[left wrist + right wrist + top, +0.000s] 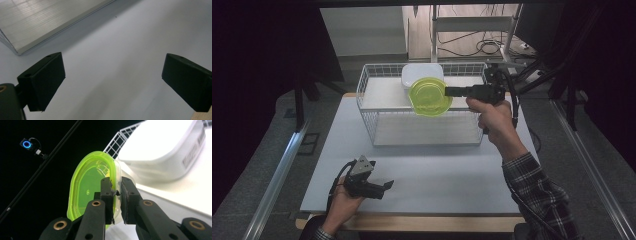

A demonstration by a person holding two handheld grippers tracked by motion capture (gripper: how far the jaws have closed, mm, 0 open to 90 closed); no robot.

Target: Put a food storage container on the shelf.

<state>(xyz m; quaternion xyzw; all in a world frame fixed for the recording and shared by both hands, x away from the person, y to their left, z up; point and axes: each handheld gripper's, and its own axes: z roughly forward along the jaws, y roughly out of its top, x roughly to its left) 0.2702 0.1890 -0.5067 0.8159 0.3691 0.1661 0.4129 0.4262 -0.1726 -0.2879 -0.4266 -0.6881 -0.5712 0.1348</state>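
Dim dark surroundings, table brightly lit

No legible text, brand, number or sign. The white container (172, 152) at the rack's far edge carries a strip of raised lettering on its rim, too small and blurred to read.

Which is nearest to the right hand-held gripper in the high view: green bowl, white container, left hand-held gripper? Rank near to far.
1. Green bowl: its rim is pinched in the right hand-held gripper, over the wire basket.
2. White container: just behind the bowl, at the basket's back.
3. Left hand-held gripper: near table edge, left.
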